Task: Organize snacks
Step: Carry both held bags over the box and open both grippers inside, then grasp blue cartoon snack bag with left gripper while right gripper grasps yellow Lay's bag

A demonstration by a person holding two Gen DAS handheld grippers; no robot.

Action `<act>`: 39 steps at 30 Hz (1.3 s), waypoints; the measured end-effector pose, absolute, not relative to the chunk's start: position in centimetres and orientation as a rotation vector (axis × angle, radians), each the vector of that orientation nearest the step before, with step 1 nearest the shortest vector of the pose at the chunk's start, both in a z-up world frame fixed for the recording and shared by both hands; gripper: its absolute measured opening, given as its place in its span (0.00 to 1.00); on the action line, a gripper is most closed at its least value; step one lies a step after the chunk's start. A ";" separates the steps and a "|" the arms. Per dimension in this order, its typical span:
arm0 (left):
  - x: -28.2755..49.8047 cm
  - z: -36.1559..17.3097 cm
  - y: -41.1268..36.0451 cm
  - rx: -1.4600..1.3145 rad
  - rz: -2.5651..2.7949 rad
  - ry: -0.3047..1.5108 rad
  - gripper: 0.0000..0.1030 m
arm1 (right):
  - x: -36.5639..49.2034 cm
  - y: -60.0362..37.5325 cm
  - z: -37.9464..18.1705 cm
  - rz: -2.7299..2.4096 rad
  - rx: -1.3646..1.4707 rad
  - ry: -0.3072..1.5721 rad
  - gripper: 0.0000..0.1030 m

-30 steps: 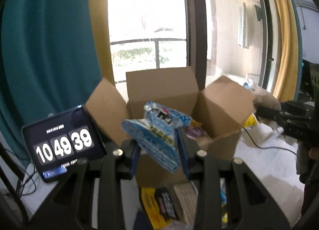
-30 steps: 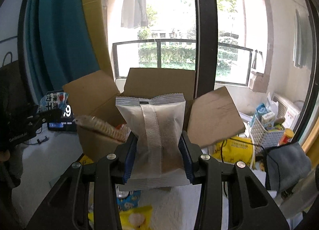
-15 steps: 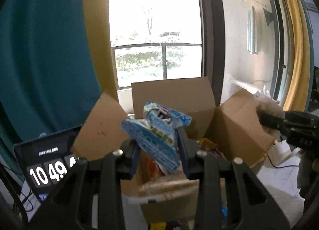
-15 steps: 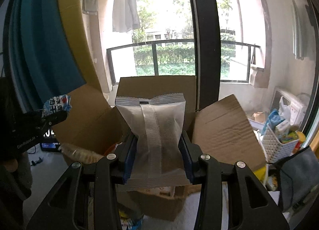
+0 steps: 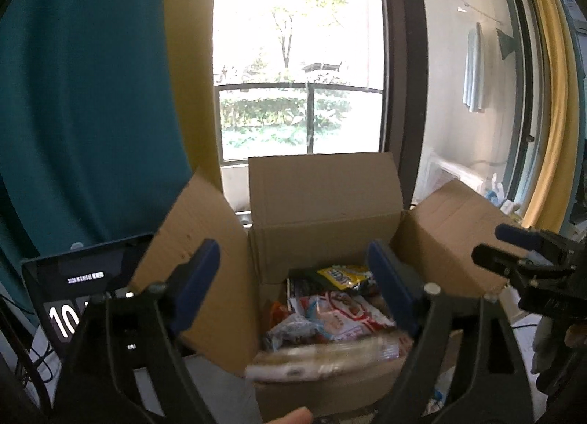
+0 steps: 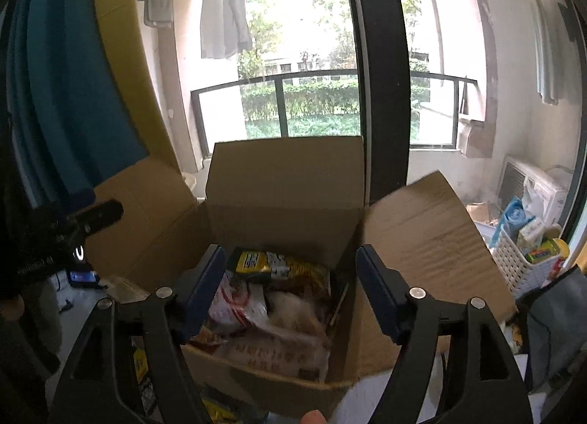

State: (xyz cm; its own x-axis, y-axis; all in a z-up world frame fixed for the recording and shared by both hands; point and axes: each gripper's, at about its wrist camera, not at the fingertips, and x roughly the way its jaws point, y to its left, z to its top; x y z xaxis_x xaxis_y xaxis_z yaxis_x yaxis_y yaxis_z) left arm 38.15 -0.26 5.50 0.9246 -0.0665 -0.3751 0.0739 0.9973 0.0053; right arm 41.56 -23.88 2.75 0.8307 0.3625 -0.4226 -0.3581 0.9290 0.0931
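An open cardboard box (image 5: 323, 203) (image 6: 286, 181) stands in front of the window, flaps up, holding several snack packets (image 5: 330, 317) (image 6: 271, 310). My left gripper (image 5: 293, 281) is open and empty, just above the box's near left side. My right gripper (image 6: 288, 277) is open and empty over the box's near right side. A white packet (image 6: 290, 310) lies blurred on top of the pile inside. A pale packet (image 5: 323, 354) rests across the box's near rim. The right gripper also shows at the right edge of the left wrist view (image 5: 521, 251).
A tablet showing a clock (image 5: 73, 288) stands left of the box. A white basket with cartons (image 6: 524, 251) sits at the right. More packets (image 6: 216, 409) lie on the white table in front of the box. Curtains hang to the left.
Both grippers moved closer over the box and opened. The blue packet left the left gripper and the white packet left the right gripper; both dropped into the box.
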 end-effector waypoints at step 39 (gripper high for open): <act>24.4 -0.4 -0.6 -0.039 -0.108 0.519 0.82 | 27.7 -26.2 -5.4 0.474 -0.035 0.641 0.75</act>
